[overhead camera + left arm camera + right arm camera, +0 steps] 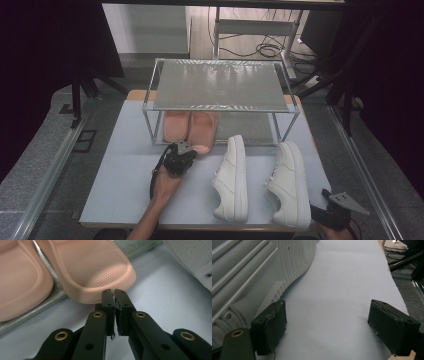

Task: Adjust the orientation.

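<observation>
My left gripper (115,293) has its jaws clenched with nothing between them — the tips are just at the toe of the right pink slipper (92,267), which lies on the low shelf of the metal rack (220,85). My right gripper (327,327) is released, beside the white sneaker (257,277) on the table (125,175).

Black tool (115,293) jaws with brass-ringed holes, worn pads.

no readable text, no labels, no brand marks, no numbers anywhere
</observation>
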`<state>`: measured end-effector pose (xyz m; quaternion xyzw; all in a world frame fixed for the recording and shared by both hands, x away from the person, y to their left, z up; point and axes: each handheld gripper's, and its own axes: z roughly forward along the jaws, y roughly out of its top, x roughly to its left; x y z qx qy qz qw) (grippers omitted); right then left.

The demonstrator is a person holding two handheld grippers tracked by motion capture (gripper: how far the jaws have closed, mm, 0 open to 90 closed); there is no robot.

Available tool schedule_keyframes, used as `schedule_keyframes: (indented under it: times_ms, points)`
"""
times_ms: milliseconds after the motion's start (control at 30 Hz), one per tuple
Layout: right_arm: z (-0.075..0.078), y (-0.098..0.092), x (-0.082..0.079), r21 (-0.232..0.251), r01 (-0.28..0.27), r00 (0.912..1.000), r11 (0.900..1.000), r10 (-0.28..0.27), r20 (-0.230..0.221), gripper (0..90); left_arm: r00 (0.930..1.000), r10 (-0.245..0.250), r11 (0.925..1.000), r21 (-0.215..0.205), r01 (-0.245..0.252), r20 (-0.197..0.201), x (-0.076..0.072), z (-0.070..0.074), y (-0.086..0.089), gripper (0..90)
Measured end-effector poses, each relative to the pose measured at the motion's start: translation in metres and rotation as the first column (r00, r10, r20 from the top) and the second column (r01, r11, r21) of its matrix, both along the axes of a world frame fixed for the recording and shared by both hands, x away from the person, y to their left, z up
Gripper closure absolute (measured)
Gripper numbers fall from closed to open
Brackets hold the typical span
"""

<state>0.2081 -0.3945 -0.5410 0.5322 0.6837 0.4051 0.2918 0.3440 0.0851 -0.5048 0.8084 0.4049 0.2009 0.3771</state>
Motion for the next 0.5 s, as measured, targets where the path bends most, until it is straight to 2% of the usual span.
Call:
schedule_keyframes:
  times_ms: [133, 200, 500]
  points:
    - [0.000, 0.000, 0.000, 0.000, 0.000, 1.0000, 1.000, 0.000, 0.000, 15.4, 1.0000, 0.007, 1.0000, -0.002, -0.007, 0.002, 0.007, -0.001, -0.001, 86.5]
    - [0.000, 0.000, 0.000, 0.000, 0.000, 1.0000, 1.000, 0.000, 0.000, 15.4, 1.0000, 0.005, 0.9998, 0.018, -0.005, 0.000, 0.011, 0.000, 0.000, 86.5]
    - [0.000, 0.000, 0.000, 0.000, 0.000, 1.0000, 1.000, 0.000, 0.000, 15.4, 0.9997, 0.024, 0.9995, 0.022, -0.024, -0.005, 0.026, -0.001, -0.003, 86.5]
